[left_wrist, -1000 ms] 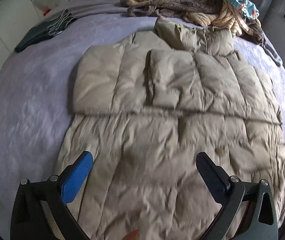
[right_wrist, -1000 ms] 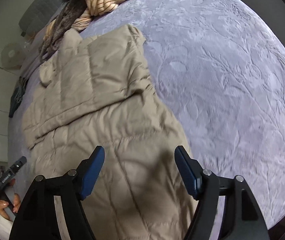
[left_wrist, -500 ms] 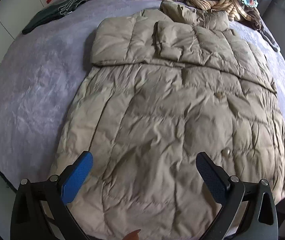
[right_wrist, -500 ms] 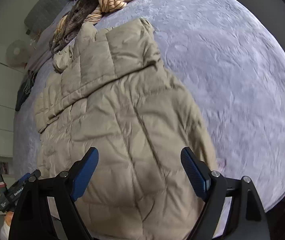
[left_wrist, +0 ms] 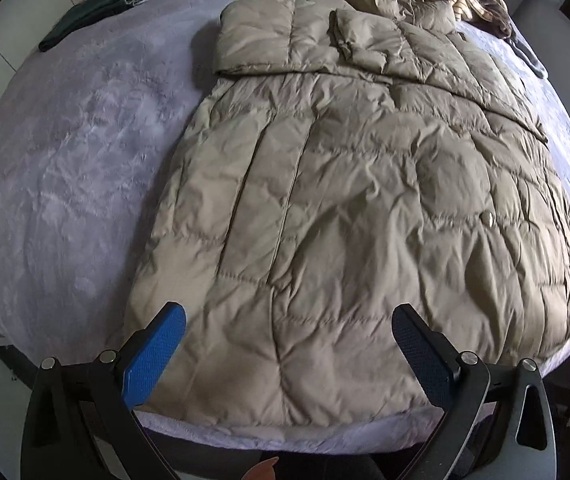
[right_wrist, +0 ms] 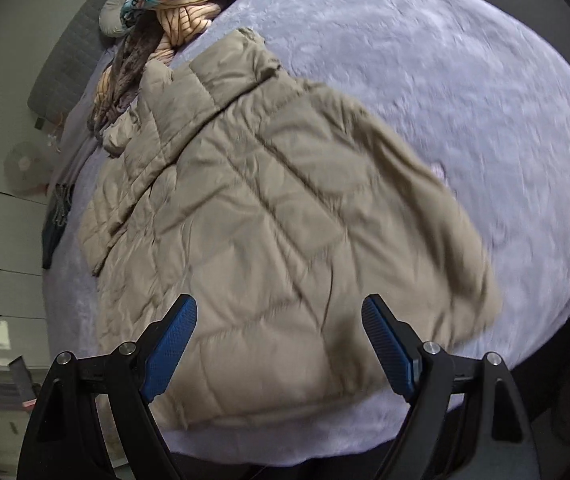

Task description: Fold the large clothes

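Coat: the quilted khaki down coat (left_wrist: 357,208) is lying flat on the lilac bedspread (left_wrist: 65,168), sleeves folded across its chest, hem reaching the near edge of the bed.
Left gripper: the left gripper (left_wrist: 289,354) is hovering above the hem with its jaws standing wide apart and nothing between them.
Right gripper: the right gripper (right_wrist: 279,346) is hanging over the coat's lower right part, jaws likewise spread wide and holding nothing.
Change, left view: compared with a second ago, the gripper is pulling back toward the foot of the bed; the whole hem and the bed's edge are now showing, where before only the coat's middle was filling the view.
Change, right view: the camera is backing off too, so the coat's lower corner is now appearing.
Background: a clothes pile (right_wrist: 165,12) is sitting beyond the collar; a dark garment (left_wrist: 97,16) is lying far left.
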`<action>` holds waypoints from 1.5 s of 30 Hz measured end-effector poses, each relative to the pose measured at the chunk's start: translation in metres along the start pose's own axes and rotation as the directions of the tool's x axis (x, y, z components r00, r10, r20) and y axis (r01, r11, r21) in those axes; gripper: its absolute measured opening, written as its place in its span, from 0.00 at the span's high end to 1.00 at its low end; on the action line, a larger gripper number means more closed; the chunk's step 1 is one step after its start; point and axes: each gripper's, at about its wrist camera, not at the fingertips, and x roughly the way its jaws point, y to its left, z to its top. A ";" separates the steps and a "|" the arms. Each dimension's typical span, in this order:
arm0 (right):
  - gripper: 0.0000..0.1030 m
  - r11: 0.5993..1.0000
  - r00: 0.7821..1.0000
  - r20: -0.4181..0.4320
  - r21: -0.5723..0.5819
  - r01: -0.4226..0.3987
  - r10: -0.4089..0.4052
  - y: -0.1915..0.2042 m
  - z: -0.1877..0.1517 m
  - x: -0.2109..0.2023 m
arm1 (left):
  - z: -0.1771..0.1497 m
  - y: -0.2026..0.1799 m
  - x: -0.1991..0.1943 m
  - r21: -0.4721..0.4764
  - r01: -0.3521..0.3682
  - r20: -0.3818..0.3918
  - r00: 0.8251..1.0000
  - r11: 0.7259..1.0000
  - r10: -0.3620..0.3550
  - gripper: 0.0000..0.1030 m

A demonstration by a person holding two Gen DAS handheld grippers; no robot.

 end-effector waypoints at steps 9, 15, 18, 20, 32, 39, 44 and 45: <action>0.16 0.977 0.995 -0.049 0.197 -0.079 0.090 -0.041 -0.036 0.006 | -0.040 0.048 0.011 -0.076 0.207 -0.058 0.976 0.975 -0.212 0.00; 0.16 0.936 0.985 -0.086 0.333 -0.115 0.151 -0.066 -0.053 0.024 | -0.057 0.072 0.011 -0.166 0.332 -0.073 0.935 0.929 -0.347 0.00; 0.16 0.912 0.980 -0.066 0.382 -0.151 0.190 -0.071 -0.053 0.033 | -0.063 0.076 0.013 -0.181 0.376 -0.083 0.915 0.909 -0.395 0.00; 0.16 0.898 0.976 -0.054 0.404 -0.172 0.212 -0.071 -0.051 0.041 | -0.066 0.078 0.017 -0.197 0.409 -0.103 0.895 0.891 -0.433 0.00; 0.00 0.874 0.946 -0.010 0.386 -0.296 0.324 -0.048 -0.025 0.052 | -0.058 0.067 0.047 -0.366 0.529 -0.002 0.822 0.766 -0.569 0.01; 0.01 0.889 0.949 -0.066 0.377 -0.261 0.307 -0.045 -0.018 0.051 | -0.031 0.066 0.039 -0.318 0.501 0.051 0.857 0.805 -0.513 0.85; 0.84 0.888 0.961 -0.081 0.411 -0.208 0.263 -0.051 -0.018 0.051 | -0.017 0.061 0.009 -0.224 0.497 0.126 0.868 0.838 -0.481 0.85; 0.87 0.885 0.960 -0.078 0.412 -0.216 0.270 -0.054 -0.017 0.051 | -0.015 0.062 0.005 -0.213 0.494 0.131 0.869 0.843 -0.477 0.85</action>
